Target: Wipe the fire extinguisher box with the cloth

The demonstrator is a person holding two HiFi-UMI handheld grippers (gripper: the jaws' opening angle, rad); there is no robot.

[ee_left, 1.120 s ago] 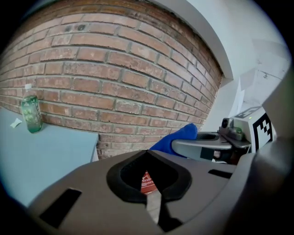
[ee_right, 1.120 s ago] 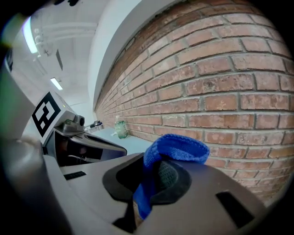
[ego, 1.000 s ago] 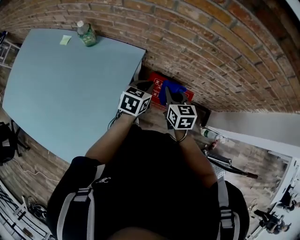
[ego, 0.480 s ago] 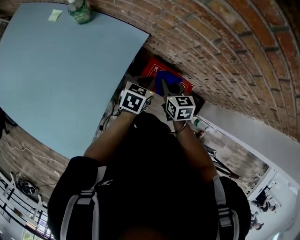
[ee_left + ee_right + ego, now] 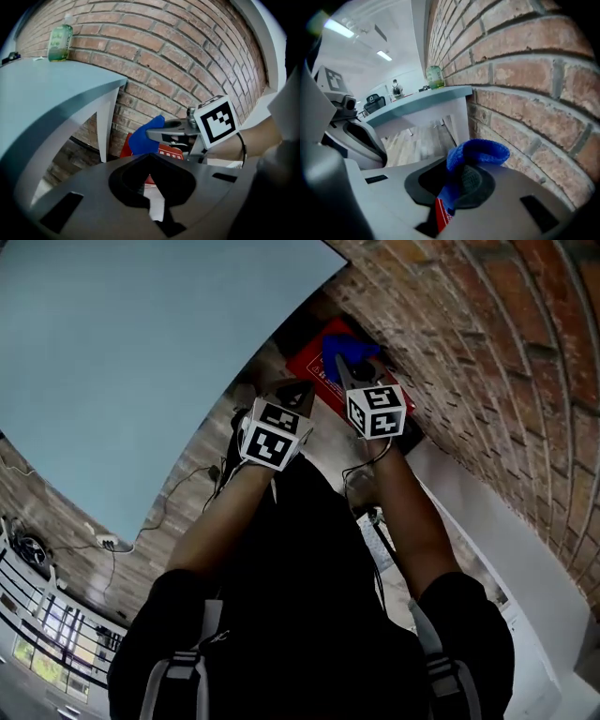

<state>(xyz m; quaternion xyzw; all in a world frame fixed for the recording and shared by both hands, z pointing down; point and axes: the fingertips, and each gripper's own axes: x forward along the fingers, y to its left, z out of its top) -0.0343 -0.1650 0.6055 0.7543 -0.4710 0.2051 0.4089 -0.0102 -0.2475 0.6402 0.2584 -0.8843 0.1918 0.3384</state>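
Our right gripper [image 5: 347, 369] clamps the blue cloth [image 5: 337, 345] over the red box [image 5: 309, 368], low against the wall [image 5: 487, 324]. Our left gripper [image 5: 296, 393] hangs closed and empty. We should press flat and sweep evenly.

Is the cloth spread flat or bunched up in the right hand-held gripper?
Bunched up. The blue cloth bulges in a folded wad out of the right hand-held gripper, whose jaws are shut on it.

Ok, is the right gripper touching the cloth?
Touching. The right gripper view shows the right gripper with its jaws closed on the cloth, which bunches out past them.
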